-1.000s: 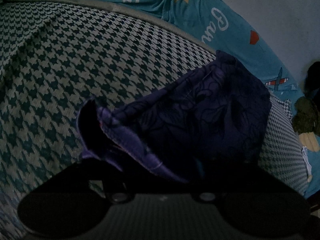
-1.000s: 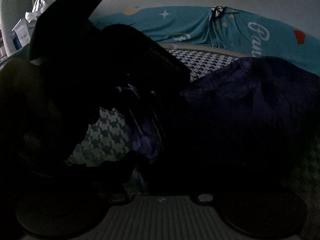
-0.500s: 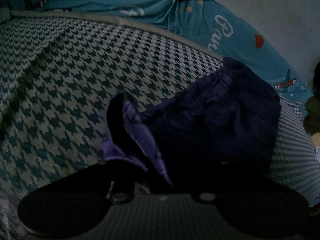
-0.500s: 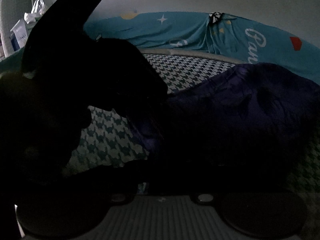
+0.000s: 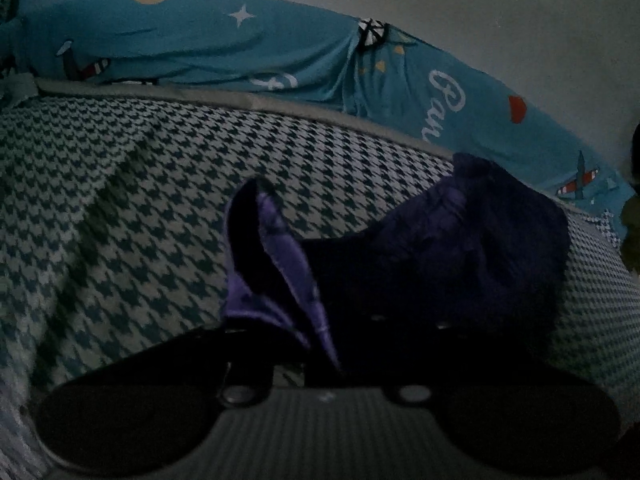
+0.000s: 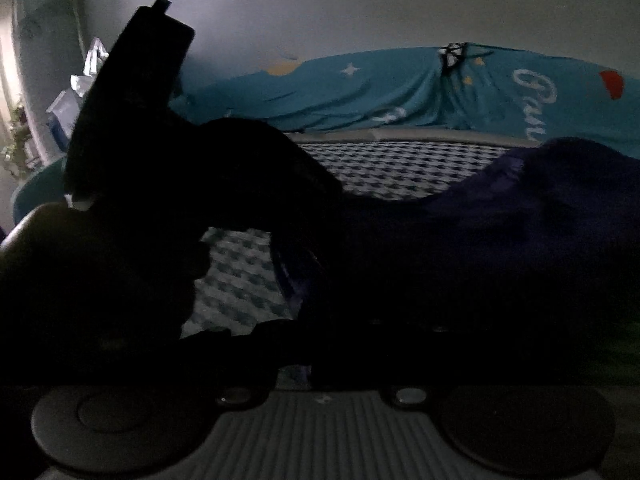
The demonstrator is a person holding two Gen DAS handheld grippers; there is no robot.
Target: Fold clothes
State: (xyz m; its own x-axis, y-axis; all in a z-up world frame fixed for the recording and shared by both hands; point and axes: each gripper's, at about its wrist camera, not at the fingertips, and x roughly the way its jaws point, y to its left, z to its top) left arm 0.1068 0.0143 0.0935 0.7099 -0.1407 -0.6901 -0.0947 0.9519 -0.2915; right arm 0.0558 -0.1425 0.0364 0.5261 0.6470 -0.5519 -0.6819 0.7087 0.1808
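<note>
Both pairs of fingers are pinched narrow on the same dark purple garment (image 5: 472, 248), each at a spot along its near edge. From the left wrist, the left gripper (image 5: 332, 344) has cloth bunched between its dark fingers, and a lighter purple flap (image 5: 276, 264) of the garment stands up just ahead of them and to their left, its inner face showing. The rest of the garment spreads away ahead and to the right of the fingers, resting on a houndstooth bedcover (image 5: 140, 184) that runs out to the left and beyond. Farther ahead, past the cover's grey edge, a teal printed sheet (image 5: 280, 56) hangs against a pale wall (image 5: 480, 8). From the right wrist, the right gripper (image 6: 332, 344) is very dark, yet the garment (image 6: 500, 232) fills the space directly ahead of its fingertips and reaches down into them; the pads themselves cannot be made out. To the left of these fingers looms the dark body of the left gripper (image 6: 136, 128), held by a person's hand (image 6: 80, 280) in silhouette, with a patch of the bedcover (image 6: 236, 272) visible beneath it.
</note>
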